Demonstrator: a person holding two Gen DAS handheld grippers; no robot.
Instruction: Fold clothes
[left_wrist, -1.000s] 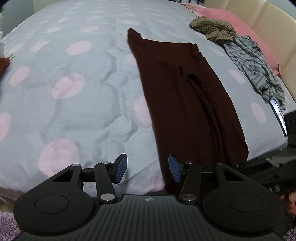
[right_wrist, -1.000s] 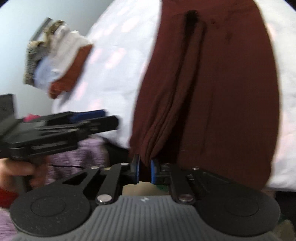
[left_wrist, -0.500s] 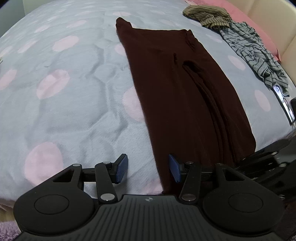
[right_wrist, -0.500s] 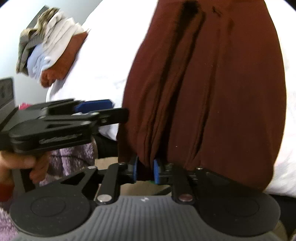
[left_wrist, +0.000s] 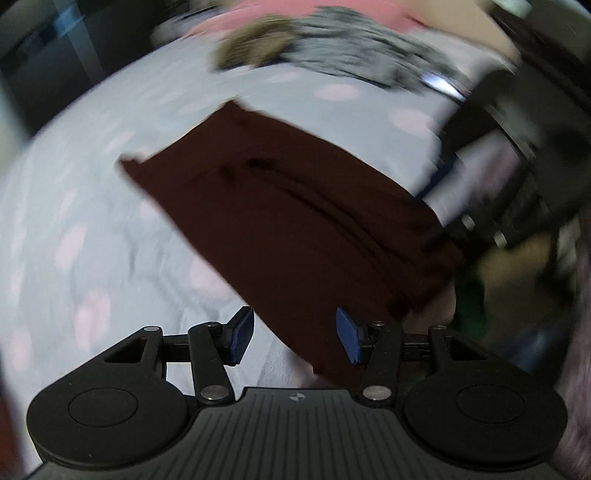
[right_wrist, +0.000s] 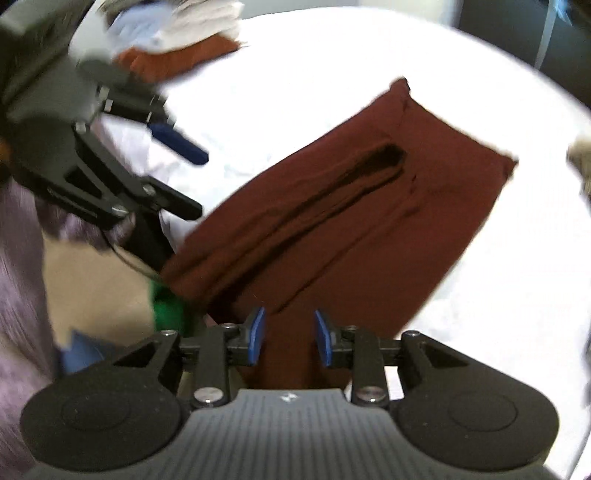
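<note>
A dark maroon garment (left_wrist: 295, 221) lies flat and long on the pale dotted bedspread (left_wrist: 92, 221), and its near end hangs over the bed's edge. My left gripper (left_wrist: 295, 339) is open just above that near end, with the cloth's corner under its right pad. In the right wrist view the same garment (right_wrist: 351, 221) shows a long fold down its middle. The right gripper (right_wrist: 290, 336) has its jaws opening. Cloth shows between the pads, which do not press on it. The left gripper (right_wrist: 166, 166) hovers at the upper left of that view. Both views are blurred.
A stack of folded clothes (right_wrist: 184, 37) sits at the bed's far corner. A grey striped garment (left_wrist: 362, 59), an olive one (left_wrist: 255, 51) and a pink pillow (left_wrist: 295, 14) lie at the other end. Below the bed's edge are floor, a green object (right_wrist: 168, 306) and a purple rug (right_wrist: 18, 258).
The right gripper's pads, which pinched the garment's fold, have parted and let it go. Both views have rolled, so the garment now runs slantwise. The left gripper stayed open.
</note>
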